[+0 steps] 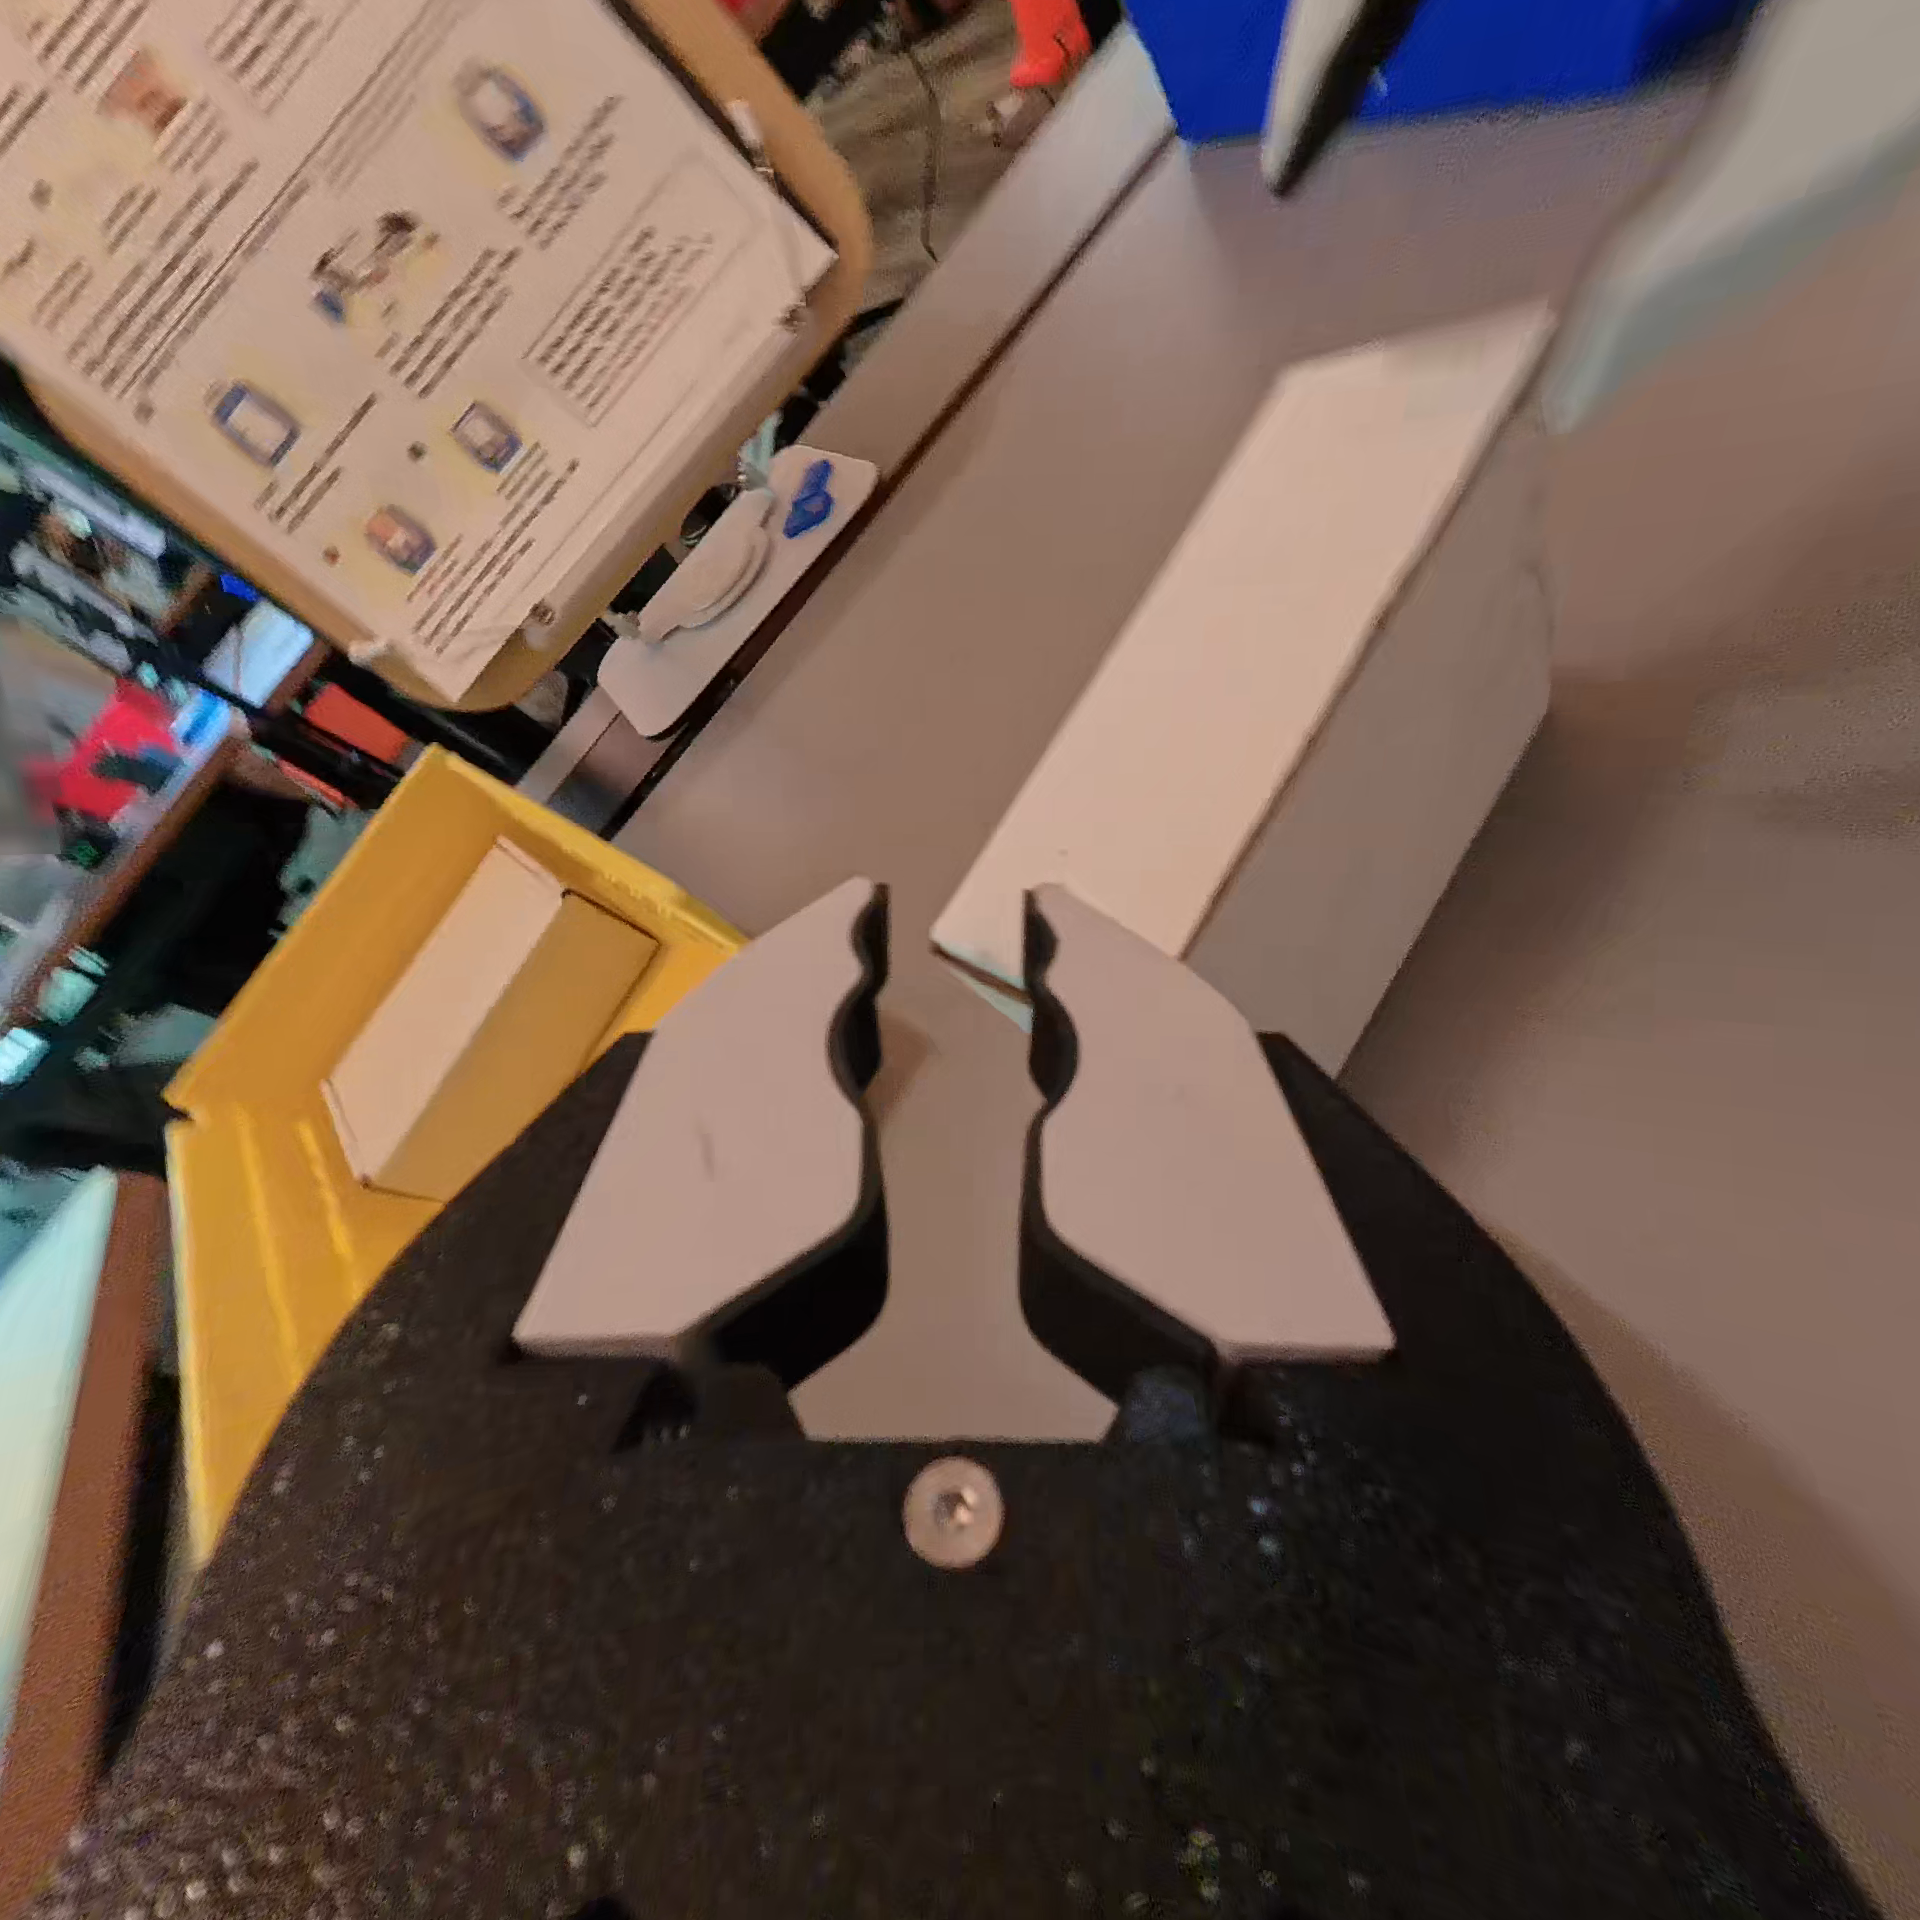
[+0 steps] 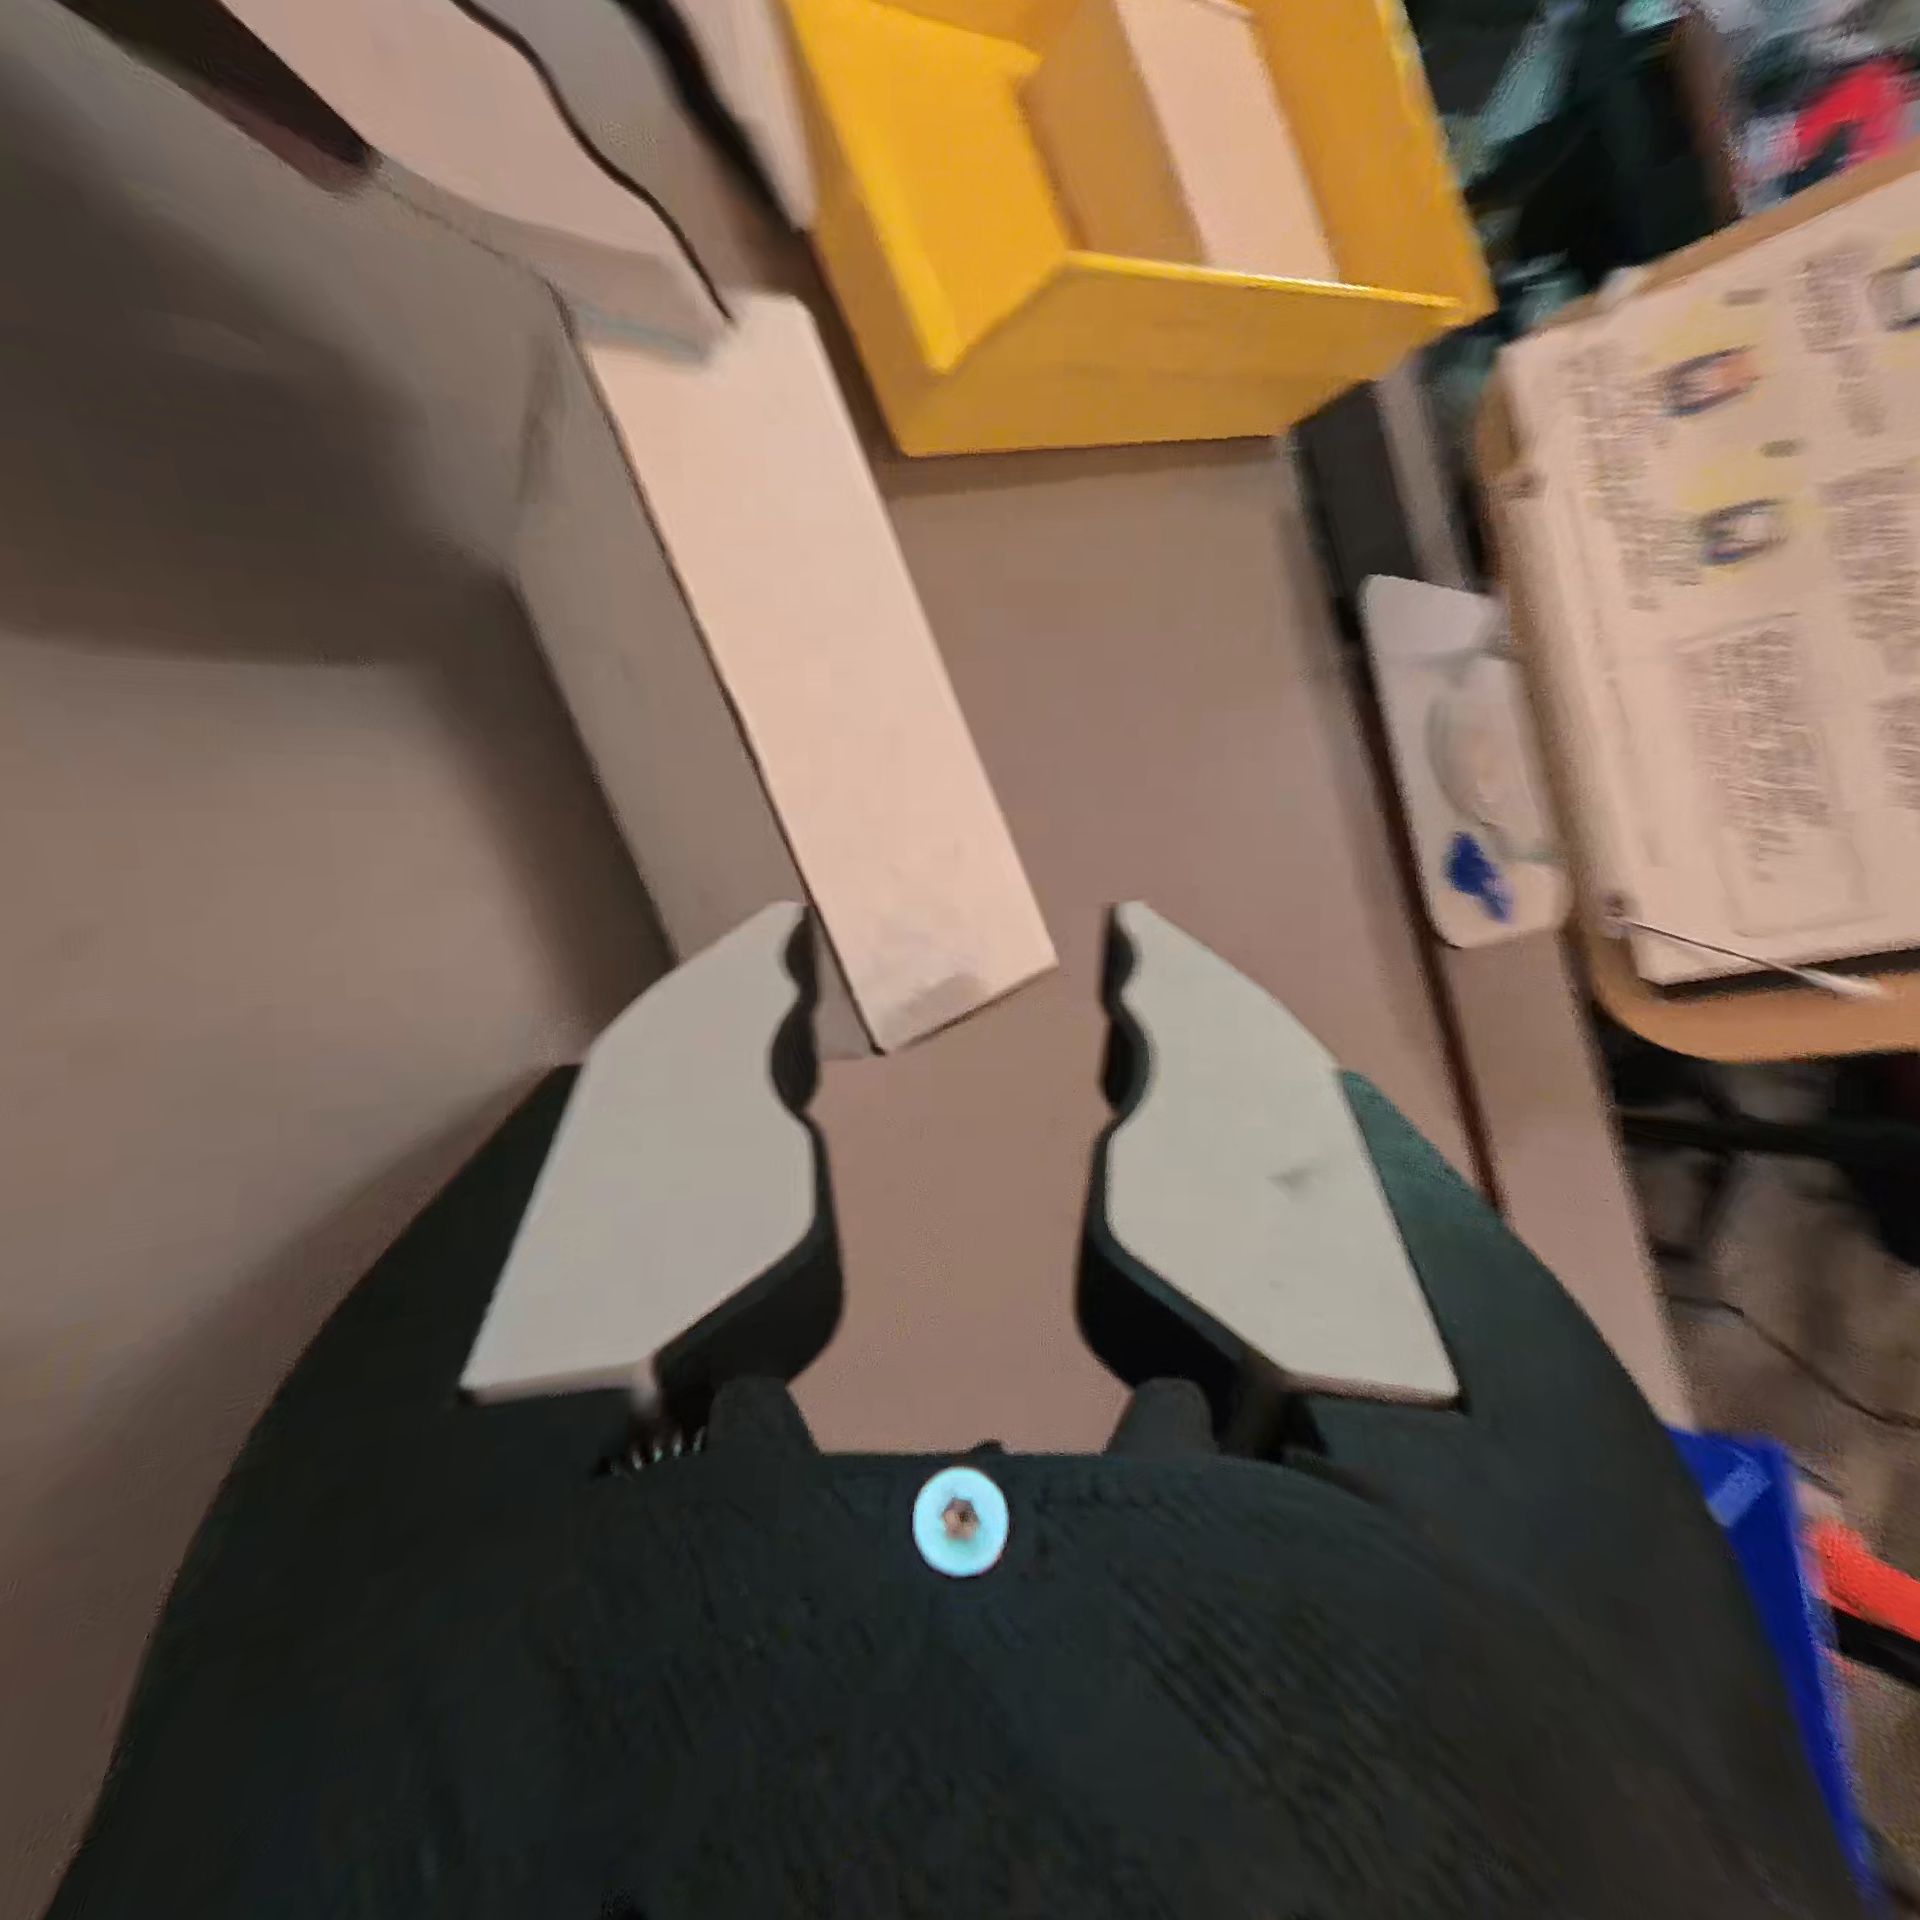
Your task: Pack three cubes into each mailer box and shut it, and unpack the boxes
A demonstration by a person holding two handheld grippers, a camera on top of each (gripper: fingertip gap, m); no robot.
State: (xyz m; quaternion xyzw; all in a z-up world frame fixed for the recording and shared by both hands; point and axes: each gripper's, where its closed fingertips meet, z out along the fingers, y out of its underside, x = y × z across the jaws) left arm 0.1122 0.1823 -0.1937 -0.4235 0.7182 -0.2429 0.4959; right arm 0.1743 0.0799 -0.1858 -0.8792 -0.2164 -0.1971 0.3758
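- The long white cardboard mailer box [image 1: 1278,665] lies shut on the grey-brown tabletop [image 1: 1662,1039]; I see its near end just ahead of both sets of tongs.
- My left gripper [image 1: 956,904] holds nothing. Its grey fingers [image 1: 727,1122] stand slightly parted, with bare table showing through the narrow gap, and the box's near corner sits just beyond the right fingertip.
- My right gripper [image 2: 956,914] is also empty, its jaws spread wider than the left pair. In the right wrist view the same white mailer box [image 2: 821,665] ends between and just past the tips, nearer the left finger; I cannot tell whether that finger touches it.
- Farther out, a yellow open-topped plastic bin [image 1: 260,1195] stands at the table's edge, and a second closed white mailer box [image 1: 447,1018] lies inside it. The right wrist view shows that bin [image 2: 1091,364] beyond the far end of the box on the table.
- A small white card with a blue mark [image 1: 748,582] rests near the table edge.
- Past the edge, a printed sheet on a tan board [image 1: 395,312] stands beside the table.
- A blue bin [image 1: 1455,62] sits at the far side, blurred.
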